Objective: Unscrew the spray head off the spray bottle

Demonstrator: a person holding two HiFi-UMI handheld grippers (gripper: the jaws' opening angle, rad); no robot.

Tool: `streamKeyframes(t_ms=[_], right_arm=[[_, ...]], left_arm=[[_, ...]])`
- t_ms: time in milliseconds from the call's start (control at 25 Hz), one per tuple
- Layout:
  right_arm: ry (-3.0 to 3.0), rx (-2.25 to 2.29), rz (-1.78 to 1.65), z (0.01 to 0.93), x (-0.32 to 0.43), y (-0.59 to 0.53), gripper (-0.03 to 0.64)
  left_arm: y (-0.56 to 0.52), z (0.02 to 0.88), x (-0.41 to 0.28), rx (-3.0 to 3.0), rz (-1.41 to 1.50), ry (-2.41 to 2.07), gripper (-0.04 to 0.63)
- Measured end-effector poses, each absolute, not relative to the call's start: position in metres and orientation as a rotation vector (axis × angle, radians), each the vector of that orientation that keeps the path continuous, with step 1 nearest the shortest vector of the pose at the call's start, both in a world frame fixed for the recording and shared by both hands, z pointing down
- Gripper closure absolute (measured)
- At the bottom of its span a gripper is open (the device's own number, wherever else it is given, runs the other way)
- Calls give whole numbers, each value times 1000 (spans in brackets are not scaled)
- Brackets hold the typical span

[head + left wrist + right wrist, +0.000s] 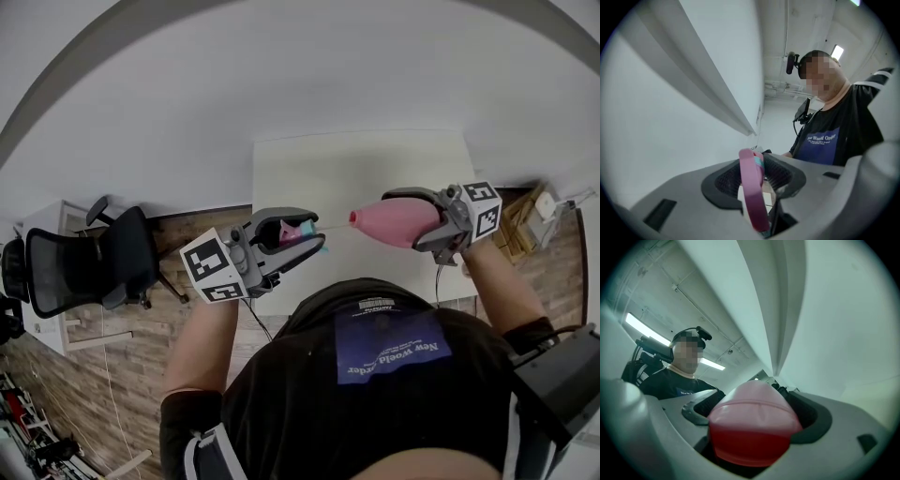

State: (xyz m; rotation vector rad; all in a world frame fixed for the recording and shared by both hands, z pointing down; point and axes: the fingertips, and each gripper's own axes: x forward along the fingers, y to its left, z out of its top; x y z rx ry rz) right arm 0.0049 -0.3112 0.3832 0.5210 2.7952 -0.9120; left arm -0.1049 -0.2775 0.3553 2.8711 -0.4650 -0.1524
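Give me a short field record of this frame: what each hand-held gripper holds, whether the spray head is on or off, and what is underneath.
left hand-held gripper: shut on the spray head, pink and teal
right hand-held gripper: shut on the spray bottle, pink, neck pointing toward the left hand-held gripper
head vs bottle: apart, with a visible gap between them; head is off
height: both held in the air
table: white, below both grippers

Spray head (298, 230) half hidden (between jaws).
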Motion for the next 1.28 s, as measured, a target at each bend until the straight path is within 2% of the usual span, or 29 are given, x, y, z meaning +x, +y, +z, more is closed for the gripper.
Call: streamKeyframes(t_ms=[600,920,1280], right_arm=[[2668,78,-896,370,17,-350,150],[2599,-207,-884,377,33,-352,150],[2549,-293,-856,370,40,-342,150]], left_arm=[[-296,352,-207,2508,-751,-712,446],[-300,361,-221,2445,-870,-780,446],[-307,369,-233,2327,-957,-768,446]])
